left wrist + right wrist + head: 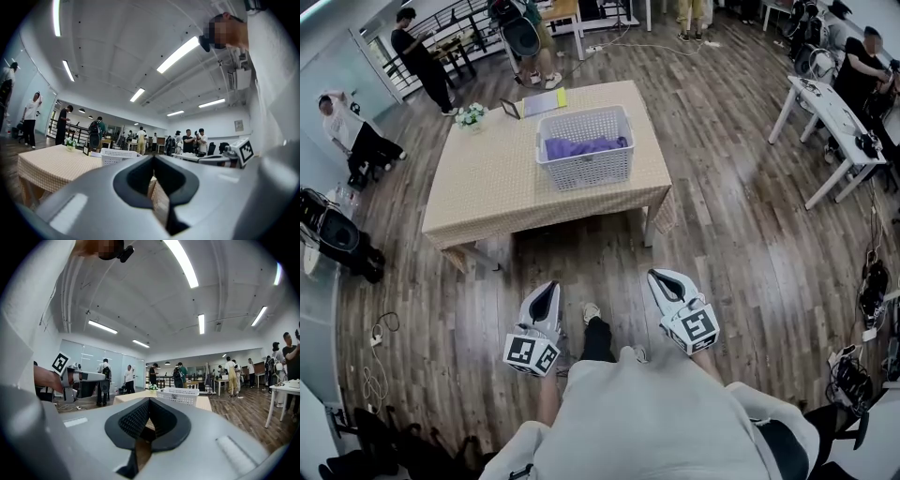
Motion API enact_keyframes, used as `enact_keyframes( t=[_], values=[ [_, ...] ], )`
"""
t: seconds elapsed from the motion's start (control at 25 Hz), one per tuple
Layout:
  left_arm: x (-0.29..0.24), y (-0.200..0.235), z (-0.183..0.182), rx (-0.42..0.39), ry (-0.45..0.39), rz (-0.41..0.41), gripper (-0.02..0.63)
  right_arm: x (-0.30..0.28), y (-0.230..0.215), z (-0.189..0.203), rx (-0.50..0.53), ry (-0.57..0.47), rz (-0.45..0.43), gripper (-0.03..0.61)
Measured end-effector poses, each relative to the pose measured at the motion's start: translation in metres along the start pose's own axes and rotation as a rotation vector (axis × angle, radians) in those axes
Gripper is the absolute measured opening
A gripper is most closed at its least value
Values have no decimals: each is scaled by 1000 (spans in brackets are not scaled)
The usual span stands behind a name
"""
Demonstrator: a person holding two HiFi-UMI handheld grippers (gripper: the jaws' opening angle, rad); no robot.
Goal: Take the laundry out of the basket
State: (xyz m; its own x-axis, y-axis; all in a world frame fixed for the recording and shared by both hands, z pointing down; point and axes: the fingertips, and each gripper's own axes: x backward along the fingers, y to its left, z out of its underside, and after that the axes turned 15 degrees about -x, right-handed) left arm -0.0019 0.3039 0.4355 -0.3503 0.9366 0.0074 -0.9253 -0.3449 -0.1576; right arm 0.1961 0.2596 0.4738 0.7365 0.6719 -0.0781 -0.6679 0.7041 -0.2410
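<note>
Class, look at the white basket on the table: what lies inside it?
Purple laundry lies crumpled inside the basket. Anything beneath it, and the basket's floor, is covered by the cloth and the near wall.

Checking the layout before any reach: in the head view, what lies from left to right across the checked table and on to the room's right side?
Flower pot → small dark stand-up frame → white laundry basket with purple laundry inside → white side table.

One white plastic lattice basket [586,169], one purple cloth heap [581,146], one beige checked table [497,178], one flower posy [471,115]; two grippers: left gripper [549,286], right gripper [660,276].
</note>
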Motion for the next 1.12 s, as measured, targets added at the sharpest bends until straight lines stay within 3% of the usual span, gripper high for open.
enact_keyframes(
  t=[0.2,0.48,1.12],
  values=[
    [-20,7,7,13,-7,15,11,-28,-3,-2,12,8,-24,-2],
    [-68,59,24,42,-21,14,11,-93,-21,-6,18,25,-23,-2],
    [-199,236,27,32,-75,87,11,-310,-47,-62,66,-1,16,-2]
  ],
)
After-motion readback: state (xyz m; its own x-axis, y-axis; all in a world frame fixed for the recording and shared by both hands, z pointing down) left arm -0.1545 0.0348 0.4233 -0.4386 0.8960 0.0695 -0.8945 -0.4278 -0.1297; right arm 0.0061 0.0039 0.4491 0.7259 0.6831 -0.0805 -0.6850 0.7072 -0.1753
